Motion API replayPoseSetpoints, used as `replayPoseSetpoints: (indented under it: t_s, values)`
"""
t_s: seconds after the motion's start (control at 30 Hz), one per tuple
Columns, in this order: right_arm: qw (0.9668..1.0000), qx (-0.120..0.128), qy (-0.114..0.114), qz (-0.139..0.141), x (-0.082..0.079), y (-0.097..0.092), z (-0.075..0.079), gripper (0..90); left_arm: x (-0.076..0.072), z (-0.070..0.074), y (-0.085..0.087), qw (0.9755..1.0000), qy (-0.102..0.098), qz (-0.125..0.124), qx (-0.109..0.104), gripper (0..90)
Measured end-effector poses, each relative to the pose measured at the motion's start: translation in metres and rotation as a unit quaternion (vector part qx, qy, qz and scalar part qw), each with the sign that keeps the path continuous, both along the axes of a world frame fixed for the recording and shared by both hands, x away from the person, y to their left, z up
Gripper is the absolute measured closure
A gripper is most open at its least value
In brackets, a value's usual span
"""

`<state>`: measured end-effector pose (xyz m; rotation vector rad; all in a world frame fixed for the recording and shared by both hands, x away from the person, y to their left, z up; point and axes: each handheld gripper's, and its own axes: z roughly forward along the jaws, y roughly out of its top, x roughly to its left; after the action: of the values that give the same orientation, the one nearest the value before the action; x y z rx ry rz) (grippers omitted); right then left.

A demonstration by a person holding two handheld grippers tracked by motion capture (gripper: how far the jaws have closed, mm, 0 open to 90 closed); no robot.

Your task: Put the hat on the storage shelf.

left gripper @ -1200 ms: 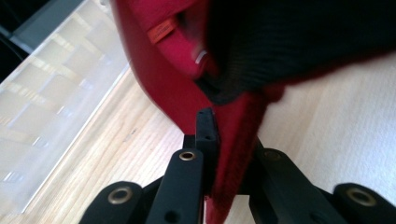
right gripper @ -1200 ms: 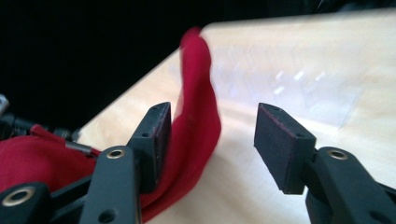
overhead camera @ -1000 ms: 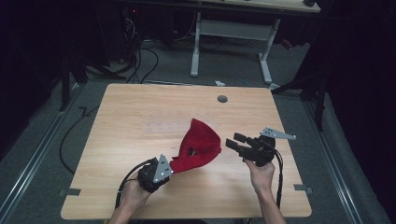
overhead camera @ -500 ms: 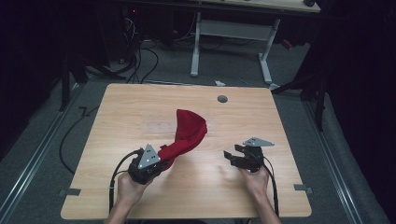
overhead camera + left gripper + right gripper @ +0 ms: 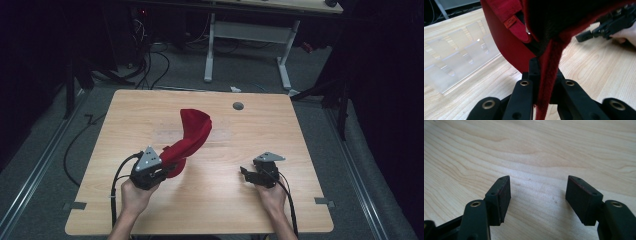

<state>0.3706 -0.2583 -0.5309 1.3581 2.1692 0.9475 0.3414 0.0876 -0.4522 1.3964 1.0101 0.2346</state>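
Note:
A red fabric cap (image 5: 192, 132) stands up off the wooden table (image 5: 300, 135), with my left gripper (image 5: 167, 167) shut on its lower edge at the near left. In the left gripper view the jaws (image 5: 545, 72) pinch a red seam, and the cap's (image 5: 506, 42) strap with a small label hangs just beyond. My right gripper (image 5: 245, 171) rests low at the near right, open, about a hand's width from the cap. Its pads (image 5: 503, 195) stand wide apart over bare wood with nothing between them. The right gripper (image 5: 599, 27) also appears far right in the left gripper view.
A clear plastic sheet (image 5: 456, 57) lies flat on the table left of the cap. A small grey round cap (image 5: 238, 105) sits in the tabletop near the far edge. Behind the table stand white desk legs (image 5: 209, 50), with cables (image 5: 150, 60) on the floor.
My right gripper has drawn back from the cap toward the near edge and sunk to the table. My left gripper has shifted left with the cap, which now stands more upright.

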Motion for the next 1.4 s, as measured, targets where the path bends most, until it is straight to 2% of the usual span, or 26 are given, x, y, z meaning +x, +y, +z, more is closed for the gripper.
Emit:
replayPoseSetpoints:
  t_s: [0.07, 0.33, 0.6, 0.73, 0.87, 1.07, 1.17, 1.33, 1.4]
  values:
    - [0.9999, -0.016, -0.005, 0.002, -0.001, 0.002, 0.000, 36.4, 0.002, 0.002, 0.003, 1.0000, 0.003, 0.003, -0.003, 85.4]
    - [0.9999, -0.016, -0.005, 0.003, -0.001, 0.003, 0.000, 35.9, 0.009, 0.013, 0.014, 0.9995, 0.002, 0.018, -0.026, 85.4]
    - [0.9999, -0.015, -0.004, 0.003, -0.001, 0.003, 0.000, 35.3, 0.022, 0.024, 0.023, 0.9974, -0.001, 0.033, -0.063, 85.4]
    - [0.9999, -0.015, -0.004, 0.002, -0.001, 0.003, 0.000, 35.3, 0.027, 0.028, 0.027, 0.9974, -0.003, 0.034, -0.064, 85.4]
    - [0.9999, -0.016, -0.004, 0.001, -0.002, 0.004, 0.000, 34.9, 0.031, 0.035, 0.032, 0.9966, -0.002, 0.038, -0.074, 85.3]
    - [0.9999, -0.016, -0.004, 0.001, -0.003, 0.004, 0.000, 34.8, 0.036, 0.040, 0.045, 0.9962, -0.013, 0.054, -0.067, 85.3]
    - [0.9999, -0.016, -0.004, 0.000, -0.003, 0.004, 0.000, 34.8, 0.041, 0.040, 0.055, 0.9957, -0.009, 0.064, -0.067, 85.4]
    - [0.9999, -0.016, -0.004, 0.000, -0.003, 0.004, 0.000, 34.7, 0.047, 0.041, 0.071, 0.9937, -0.014, 0.082, -0.076, 85.4]
    - [0.9999, -0.016, -0.004, 0.000, -0.003, 0.004, 0.000, 34.8, 0.050, 0.043, 0.076, 0.9923, -0.014, 0.086, -0.088, 85.4]
